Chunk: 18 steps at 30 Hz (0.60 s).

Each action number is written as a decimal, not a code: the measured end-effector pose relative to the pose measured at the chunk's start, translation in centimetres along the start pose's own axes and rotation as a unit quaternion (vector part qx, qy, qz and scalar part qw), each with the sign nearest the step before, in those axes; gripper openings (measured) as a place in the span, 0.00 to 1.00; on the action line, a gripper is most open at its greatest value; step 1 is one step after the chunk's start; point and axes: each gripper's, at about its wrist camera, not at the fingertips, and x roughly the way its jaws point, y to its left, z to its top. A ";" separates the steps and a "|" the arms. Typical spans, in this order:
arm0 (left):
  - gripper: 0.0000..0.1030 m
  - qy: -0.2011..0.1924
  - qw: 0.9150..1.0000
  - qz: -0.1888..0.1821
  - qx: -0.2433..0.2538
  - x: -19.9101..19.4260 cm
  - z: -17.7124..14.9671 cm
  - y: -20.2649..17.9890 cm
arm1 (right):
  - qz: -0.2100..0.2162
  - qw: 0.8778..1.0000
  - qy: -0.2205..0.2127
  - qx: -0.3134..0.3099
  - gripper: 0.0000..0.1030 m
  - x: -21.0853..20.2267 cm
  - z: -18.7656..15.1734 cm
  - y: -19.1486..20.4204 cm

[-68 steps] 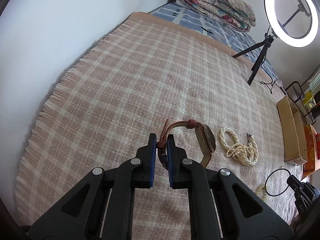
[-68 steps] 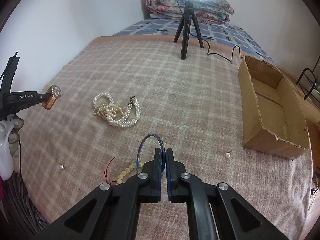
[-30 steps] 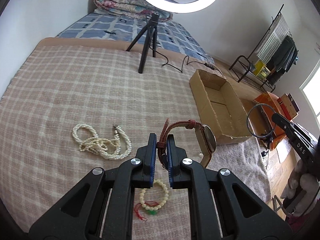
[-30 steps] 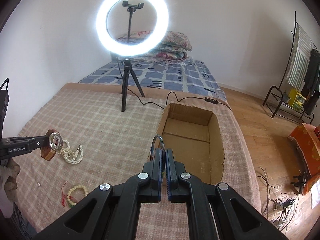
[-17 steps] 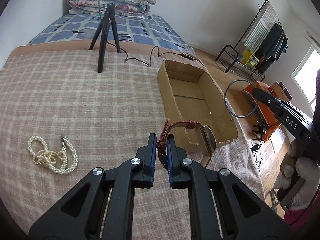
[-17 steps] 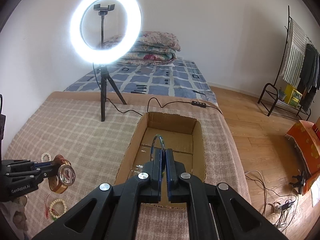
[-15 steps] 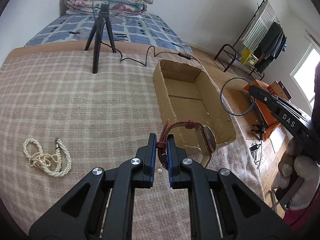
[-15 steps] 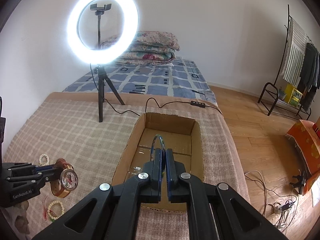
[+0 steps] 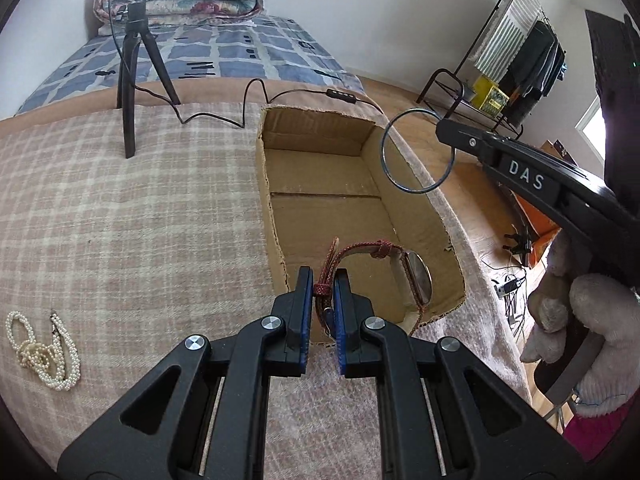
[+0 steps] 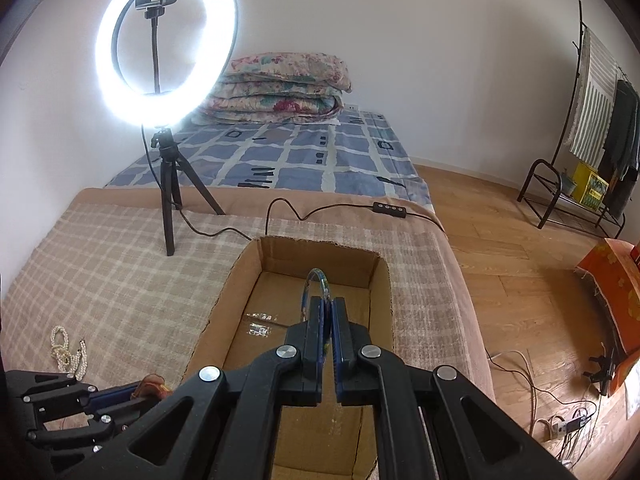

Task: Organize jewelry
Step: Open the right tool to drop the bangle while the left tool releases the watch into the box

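Because the plaid blanket [image 9: 132, 216] serves as the work surface, the open cardboard box [image 9: 340, 204] is set on its right side as the collecting place; only small scraps of clear tape are seen on its floor. At the box's near end, a wristwatch [image 9: 416, 284] is carried by the left gripper [image 9: 323, 292], whose jaws are pinched narrowly on the red strap, so the dial hangs free over the near wall, seemingly for dropping in. Over the box, a thin bangle [image 10: 318, 292] is clamped upright in the closed right gripper [image 10: 328, 320]. A pearl necklace [image 9: 40, 350] is left lying far to the left.
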 end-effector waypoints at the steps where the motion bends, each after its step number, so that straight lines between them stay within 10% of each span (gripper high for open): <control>1: 0.08 0.001 1.000 0.000 0.000 0.3 0.1 -0.2 | -0.001 1.000 0.001 -0.001 0.01 0.4 0.1 0.0; 14: 0.19 0.006 1.000 -0.014 0.018 2.3 0.4 -1.5 | 0.012 1.000 0.013 0.003 0.01 3.4 0.8 -0.4; 16: 0.22 0.000 1.000 -0.010 0.023 2.0 0.4 -1.7 | 0.004 1.000 0.011 -0.001 0.12 3.4 0.9 -0.3; 18: 0.24 -0.003 1.000 -0.012 0.024 1.8 0.4 -1.8 | -0.005 1.000 0.001 -0.001 0.47 3.0 0.9 -0.4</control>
